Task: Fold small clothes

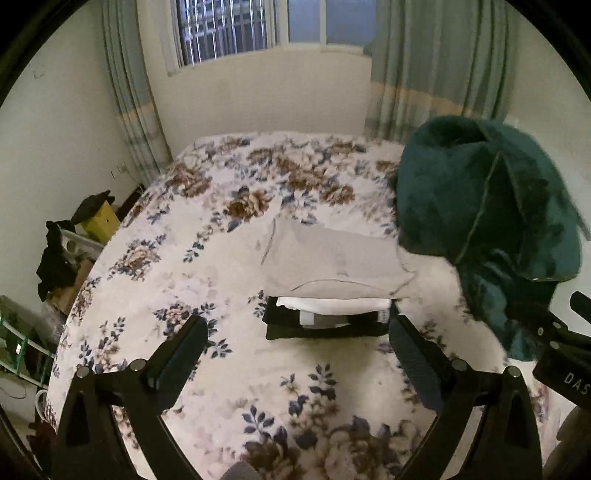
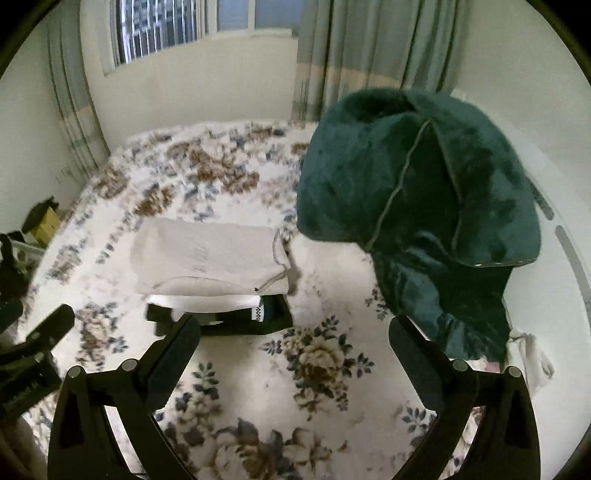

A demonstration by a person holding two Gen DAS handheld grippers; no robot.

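A stack of folded clothes lies on the floral bed (image 1: 155, 258), a beige piece (image 1: 328, 254) on top, then white (image 1: 332, 304) and black (image 1: 325, 328) ones; it also shows in the right wrist view (image 2: 207, 254). A rumpled dark green garment (image 1: 487, 206) is heaped at the right, large in the right wrist view (image 2: 424, 206). My left gripper (image 1: 297, 354) is open and empty, just in front of the stack. My right gripper (image 2: 293, 354) is open and empty above the bedspread, its right finger next to the green garment's lower edge.
The bed (image 2: 110, 206) fills both views. A white wall with a window (image 1: 225, 29) and green curtains (image 1: 436, 66) stands behind. Boxes and dark clutter (image 1: 74, 243) sit on the floor beside the bed's left edge. The other gripper shows at the right edge (image 1: 561, 347).
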